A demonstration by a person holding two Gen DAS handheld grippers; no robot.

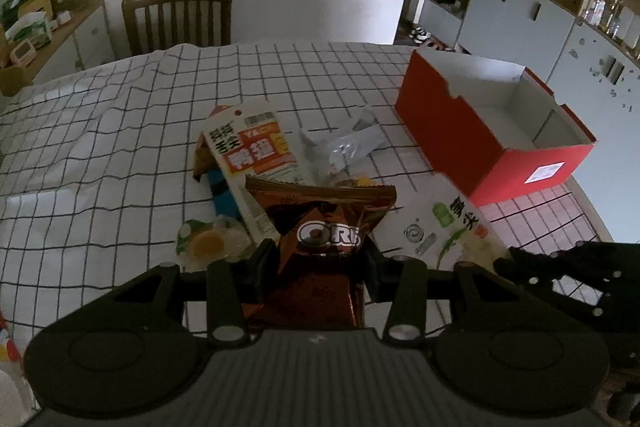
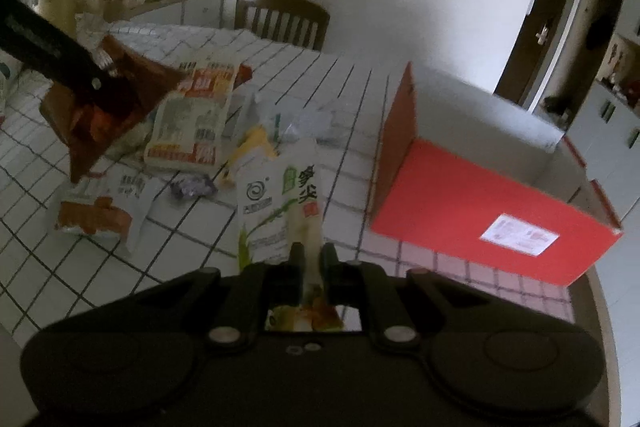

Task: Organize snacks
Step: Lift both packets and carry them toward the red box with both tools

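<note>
My left gripper (image 1: 318,259) is shut on a brown Oreo packet (image 1: 324,223) and holds it above the table; the packet also shows at the left of the right wrist view (image 2: 108,107). My right gripper (image 2: 313,259) is shut on a white and green snack pouch (image 2: 280,203), which also shows in the left wrist view (image 1: 448,227). An open red box (image 1: 480,147) with a white inside stands to the right, and in the right wrist view (image 2: 480,203) too. More snacks lie in a pile: a white and orange packet (image 1: 256,155) and a jelly cup (image 1: 208,239).
The table has a white checked cloth (image 1: 100,147). A wooden chair (image 1: 178,17) stands at its far side. A sideboard (image 1: 48,39) with clutter is at the left, cabinets (image 1: 540,7) at the right. Another orange and white packet (image 2: 100,215) lies near the table's left.
</note>
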